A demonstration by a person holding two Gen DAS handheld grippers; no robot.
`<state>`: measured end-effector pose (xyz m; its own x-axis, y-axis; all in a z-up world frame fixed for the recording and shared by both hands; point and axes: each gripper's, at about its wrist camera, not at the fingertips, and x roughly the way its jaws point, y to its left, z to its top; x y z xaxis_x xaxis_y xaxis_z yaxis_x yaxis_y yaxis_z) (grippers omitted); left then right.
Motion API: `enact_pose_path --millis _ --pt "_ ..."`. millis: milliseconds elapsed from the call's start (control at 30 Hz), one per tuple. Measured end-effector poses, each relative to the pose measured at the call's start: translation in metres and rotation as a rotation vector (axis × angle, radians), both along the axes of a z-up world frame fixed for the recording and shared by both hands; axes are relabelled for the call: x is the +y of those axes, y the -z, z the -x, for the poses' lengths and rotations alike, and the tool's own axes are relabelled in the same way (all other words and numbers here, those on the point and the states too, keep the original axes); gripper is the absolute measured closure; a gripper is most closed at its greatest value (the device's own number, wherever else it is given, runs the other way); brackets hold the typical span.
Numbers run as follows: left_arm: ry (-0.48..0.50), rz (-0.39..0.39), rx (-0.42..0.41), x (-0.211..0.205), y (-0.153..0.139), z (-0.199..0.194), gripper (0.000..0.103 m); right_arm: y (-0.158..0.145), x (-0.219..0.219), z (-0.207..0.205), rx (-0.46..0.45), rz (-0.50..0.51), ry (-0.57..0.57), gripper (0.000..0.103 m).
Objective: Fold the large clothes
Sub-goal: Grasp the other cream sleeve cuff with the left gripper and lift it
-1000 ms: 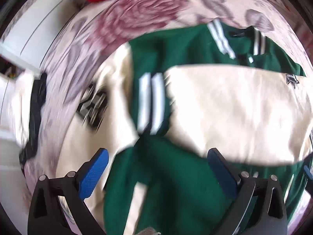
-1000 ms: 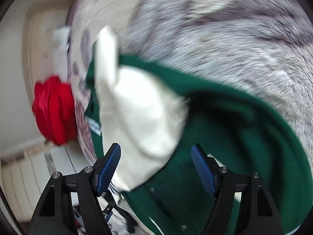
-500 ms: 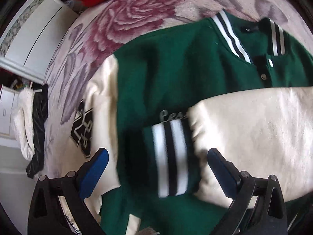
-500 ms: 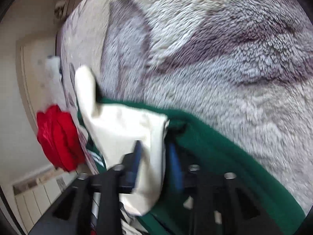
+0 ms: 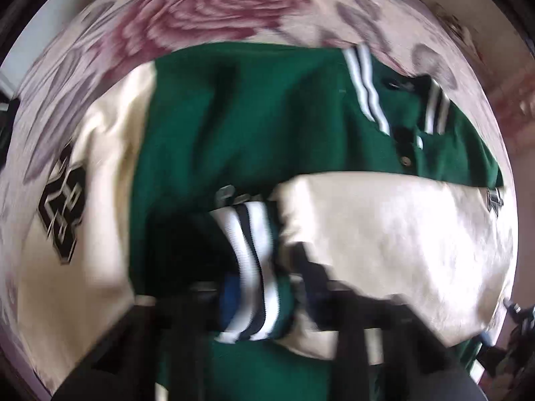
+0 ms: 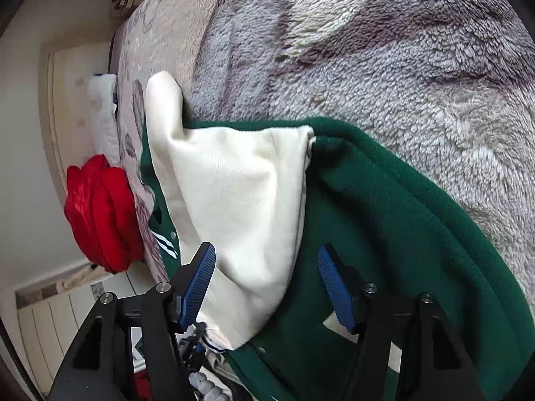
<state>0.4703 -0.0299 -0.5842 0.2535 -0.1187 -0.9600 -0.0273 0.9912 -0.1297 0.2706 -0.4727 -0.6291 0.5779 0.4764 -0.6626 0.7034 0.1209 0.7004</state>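
While our left gripper (image 5: 264, 297) points steeply down at the bed, its jaws are closing on the striped cuff (image 5: 254, 267) of the jacket's cream sleeve (image 5: 384, 234), and through the blur we see the white and dark bands of that cuff pinched between the two blue pads. The green varsity jacket (image 5: 250, 127) lies spread front-up on the floral fleece blanket (image 5: 214, 10), its striped collar (image 5: 367, 83) toward the upper right of the left wrist view and a snap button (image 5: 405, 161) showing on the front placket. The cream sleeve is folded across the chest from the right, so the cuff sits near the middle of the green body. The other cream sleeve (image 5: 100, 167) lies out at the left, with a black number patch (image 5: 62, 207) on it. In the right wrist view our right gripper (image 6: 267, 284) hovers low over the jacket's far side; its jaws stand apart and are opening, with a fold of cream sleeve (image 6: 234, 200) and green fleece between the blue pads but neither pad pressing on the cloth. Beyond it the grey and cream blanket (image 6: 384, 67) fills the frame. A red garment (image 6: 100, 214) lies bunched at the bed's left edge, near a white radiator (image 6: 57, 320) below it.
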Motion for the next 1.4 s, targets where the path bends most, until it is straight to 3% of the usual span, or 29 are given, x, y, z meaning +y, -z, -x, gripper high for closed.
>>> enact_pose_path --millis 167,267,333,400,467,567,633,700,767,800,867,967,1000,1067,1133,1167,1200,1267,1400 --pt "-0.092 -0.027 -0.165 0.039 -0.039 0.013 0.093 0.009 -0.027 0.024 -0.016 -0.026 0.062 0.037" --pt "-0.165 -0.03 -0.118 0.073 -0.027 0.014 0.093 0.015 -0.028 0.006 -0.011 -0.039 0.075 0.037" --pt "-0.159 -0.032 -0.078 0.079 -0.014 0.013 0.093 0.021 -0.024 0.003 0.003 -0.027 0.079 0.037" --pt "-0.139 -0.048 -0.076 0.073 -0.012 0.015 0.093 0.025 -0.021 0.002 0.031 0.005 0.09 0.044" --pt "-0.125 -0.06 -0.076 0.068 -0.012 0.016 0.093 0.024 -0.016 -0.008 0.067 0.015 0.081 0.044" --pt "-0.112 -0.076 -0.078 0.068 -0.013 0.019 0.092 0.001 -0.011 -0.017 0.137 0.062 0.0 0.044" --pt "-0.102 -0.086 -0.078 0.069 -0.01 0.011 0.092 -0.041 0.001 -0.025 0.175 0.214 -0.09 0.049" --pt "-0.09 -0.094 -0.077 0.069 -0.009 0.012 0.091 -0.074 0.012 -0.035 0.124 0.313 -0.121 0.062" --pt "-0.095 -0.094 -0.07 0.07 -0.008 0.009 0.089 -0.089 0.025 -0.06 0.041 0.352 -0.195 0.068" --pt "-0.099 -0.09 -0.066 0.071 -0.007 0.009 0.088 -0.085 0.029 -0.077 0.013 0.36 -0.224 0.079" --pt "-0.105 -0.083 -0.059 0.072 -0.007 0.009 0.088 -0.064 0.031 -0.119 0.014 0.344 -0.254 0.079" --pt "-0.104 -0.062 -0.05 0.075 -0.005 0.01 0.086 -0.012 0.023 -0.19 0.115 0.367 -0.344 0.08" --pt "-0.104 -0.044 -0.045 0.077 -0.005 0.009 0.086 0.002 0.021 -0.201 0.158 0.376 -0.379 0.08" --pt "-0.113 -0.007 -0.041 0.082 -0.007 0.01 0.085 0.001 0.019 -0.207 0.17 0.35 -0.379 0.078" --pt "-0.131 0.037 -0.052 0.09 -0.014 0.013 0.079 -0.02 0.02 -0.195 0.108 0.318 -0.402 0.075" --pt "-0.148 0.045 -0.062 0.095 -0.02 0.016 0.066 -0.031 0.021 -0.185 0.082 0.305 -0.413 0.071" --pt "-0.167 0.068 -0.078 0.104 -0.03 0.023 0.043 -0.042 0.024 -0.173 0.062 0.3 -0.419 0.058" --pt "-0.212 0.105 -0.11 0.125 -0.051 0.048 0.024 -0.065 0.036 -0.139 0.042 0.3 -0.438 0.048" --pt "-0.35 0.127 -0.058 0.184 -0.073 0.123 0.024 -0.092 0.091 -0.076 0.08 0.292 -0.525 0.048"
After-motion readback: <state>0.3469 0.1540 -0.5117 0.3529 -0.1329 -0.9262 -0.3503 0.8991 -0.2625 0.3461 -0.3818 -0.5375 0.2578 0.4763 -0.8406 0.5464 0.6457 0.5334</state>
